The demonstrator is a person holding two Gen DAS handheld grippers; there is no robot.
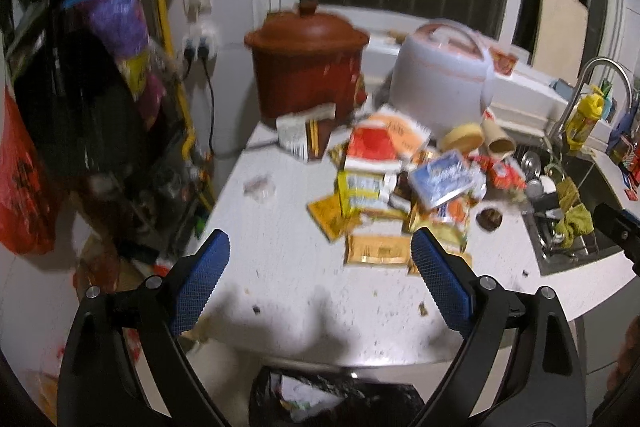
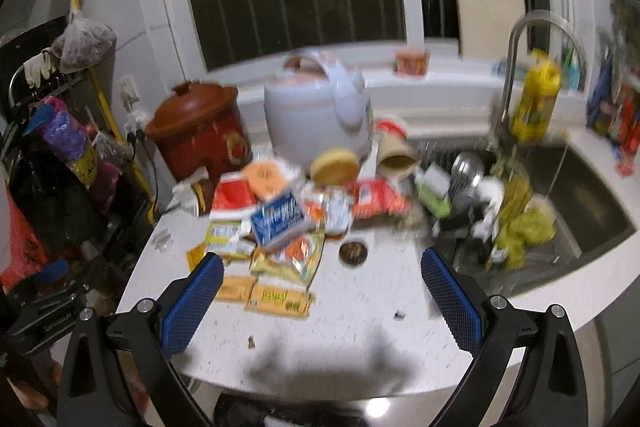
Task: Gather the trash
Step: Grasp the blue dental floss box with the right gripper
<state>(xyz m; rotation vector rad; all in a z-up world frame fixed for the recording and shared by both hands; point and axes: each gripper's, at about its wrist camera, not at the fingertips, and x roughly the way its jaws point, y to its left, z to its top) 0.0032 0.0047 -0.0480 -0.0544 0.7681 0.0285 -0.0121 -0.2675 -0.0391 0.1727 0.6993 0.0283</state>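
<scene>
Where the white surface (image 1: 288,291) meets the cookers, a trash pile (image 1: 400,179) of crumpled yellow, orange and blue wrappers is lying heaped. Left gripper (image 1: 320,247) and right gripper (image 2: 322,267) are hovering short of it, jaws spread wide, gripping nothing.

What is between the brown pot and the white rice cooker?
Nothing stands between the brown pot and the white rice cooker; the right wrist view shows only wall and a strip of countertop in that gap.

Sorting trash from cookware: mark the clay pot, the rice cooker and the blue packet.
clay pot (image 1: 306,79), left wrist view, front wall of its body
rice cooker (image 1: 440,83), left wrist view, front of its white body
blue packet (image 2: 278,217), right wrist view, its printed top face
</scene>
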